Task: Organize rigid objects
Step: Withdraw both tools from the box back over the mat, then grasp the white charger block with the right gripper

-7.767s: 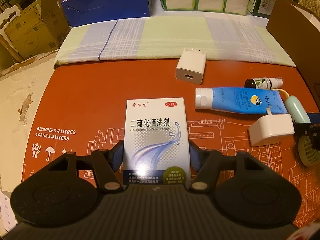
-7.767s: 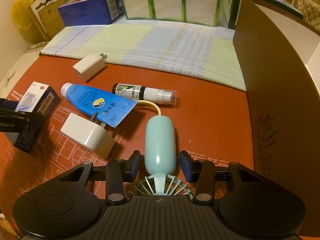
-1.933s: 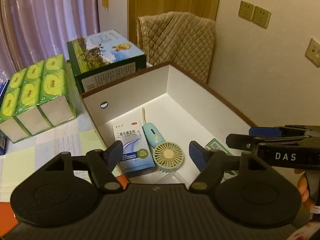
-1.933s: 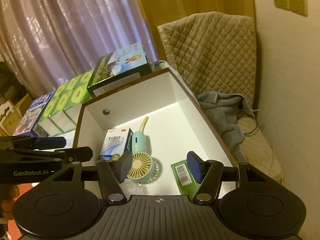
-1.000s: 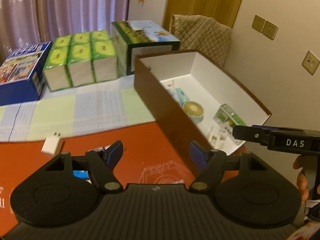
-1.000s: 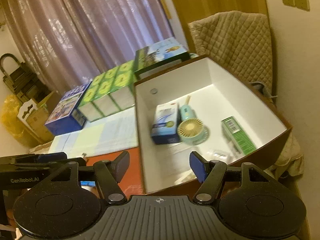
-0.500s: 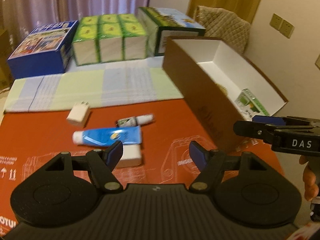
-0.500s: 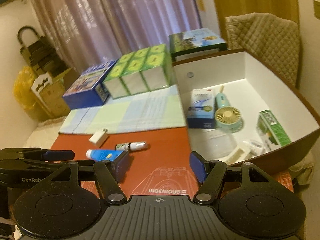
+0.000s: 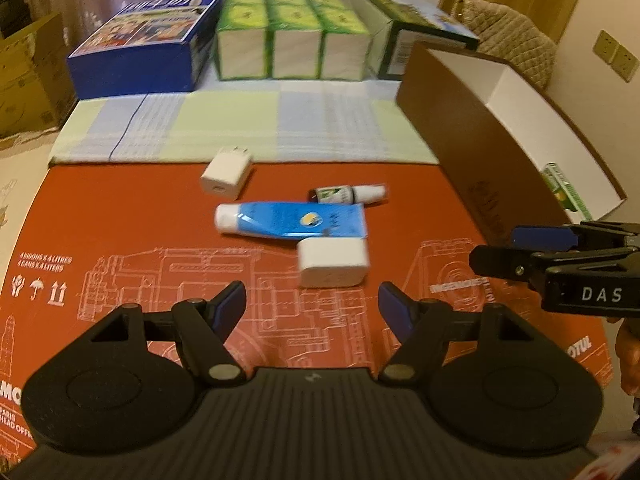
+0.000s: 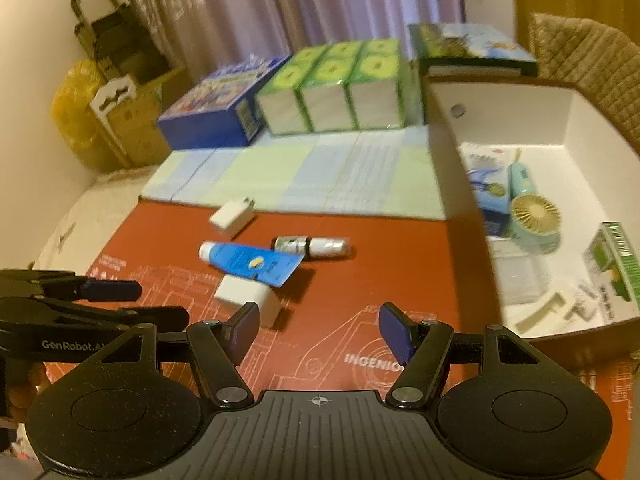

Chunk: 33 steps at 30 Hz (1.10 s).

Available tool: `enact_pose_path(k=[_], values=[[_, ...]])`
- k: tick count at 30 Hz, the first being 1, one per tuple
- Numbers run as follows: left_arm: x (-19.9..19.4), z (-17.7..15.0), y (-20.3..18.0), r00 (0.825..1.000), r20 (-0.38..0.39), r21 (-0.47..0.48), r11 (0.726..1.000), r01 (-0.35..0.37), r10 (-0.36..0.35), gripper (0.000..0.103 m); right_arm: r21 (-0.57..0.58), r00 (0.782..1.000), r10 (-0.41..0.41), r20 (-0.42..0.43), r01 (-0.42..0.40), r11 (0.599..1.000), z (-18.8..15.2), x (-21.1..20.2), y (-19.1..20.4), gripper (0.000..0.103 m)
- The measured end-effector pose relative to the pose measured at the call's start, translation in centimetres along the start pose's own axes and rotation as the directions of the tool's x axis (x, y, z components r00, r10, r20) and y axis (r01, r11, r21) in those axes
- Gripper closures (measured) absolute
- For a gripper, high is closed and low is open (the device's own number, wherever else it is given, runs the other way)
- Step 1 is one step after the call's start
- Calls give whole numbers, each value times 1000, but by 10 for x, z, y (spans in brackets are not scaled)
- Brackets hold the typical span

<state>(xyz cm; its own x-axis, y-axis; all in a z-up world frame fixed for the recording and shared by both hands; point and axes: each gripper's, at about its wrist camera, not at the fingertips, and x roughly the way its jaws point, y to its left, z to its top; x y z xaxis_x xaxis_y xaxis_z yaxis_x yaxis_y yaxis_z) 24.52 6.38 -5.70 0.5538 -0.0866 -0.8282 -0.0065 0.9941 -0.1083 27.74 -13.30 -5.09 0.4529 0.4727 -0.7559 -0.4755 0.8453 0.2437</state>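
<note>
**Both grippers empty above the red mat, four items left outside the box**

Still outside the box, four loose things lie clustered mid-mat: a blue tube (image 9: 292,221), a small spray bottle (image 9: 347,194) just beyond its crimped end, a large white plug (image 9: 333,257) touching the tube's near edge, and a smaller white charger (image 9: 226,170) apart, near the mat's far border. The red mat (image 9: 120,216) is bare in front of and to the left of this cluster, and between it and the brown box wall (image 9: 472,148) on the right. A checked cloth (image 9: 240,124) covers the table beyond the mat, backed by a blue carton (image 9: 140,46) and green tissue packs (image 9: 292,40).

The left gripper (image 9: 312,308) has its fingers spread wide with nothing between them, over the mat's near part. The right gripper (image 10: 318,330) is likewise parted and empty, closer to the box.

Inside the open white-lined box (image 10: 580,128) lie a blue-and-white medicine carton (image 10: 486,184), a mint handheld fan (image 10: 534,212) beside it, a green carton (image 10: 618,268) against the right wall, and some small pale pieces, too blurred to identify.
</note>
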Motion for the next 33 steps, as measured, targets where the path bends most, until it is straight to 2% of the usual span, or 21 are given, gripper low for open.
enact_pose_path(k=[7,17,33], values=[[10,-4,20,999,-36,3,1000,-30,30,33,-30,998,11,-66,-13,999,0,32,16,40],[27,-4,49,997,-66,17,999,-34,35,33,-55,993,2,-118,-8,998,0,69,45,40],[51,8,91,996,-79,81,996,-34,41,34,-14,986,-97,-133,96,995,3,121,76,40]])
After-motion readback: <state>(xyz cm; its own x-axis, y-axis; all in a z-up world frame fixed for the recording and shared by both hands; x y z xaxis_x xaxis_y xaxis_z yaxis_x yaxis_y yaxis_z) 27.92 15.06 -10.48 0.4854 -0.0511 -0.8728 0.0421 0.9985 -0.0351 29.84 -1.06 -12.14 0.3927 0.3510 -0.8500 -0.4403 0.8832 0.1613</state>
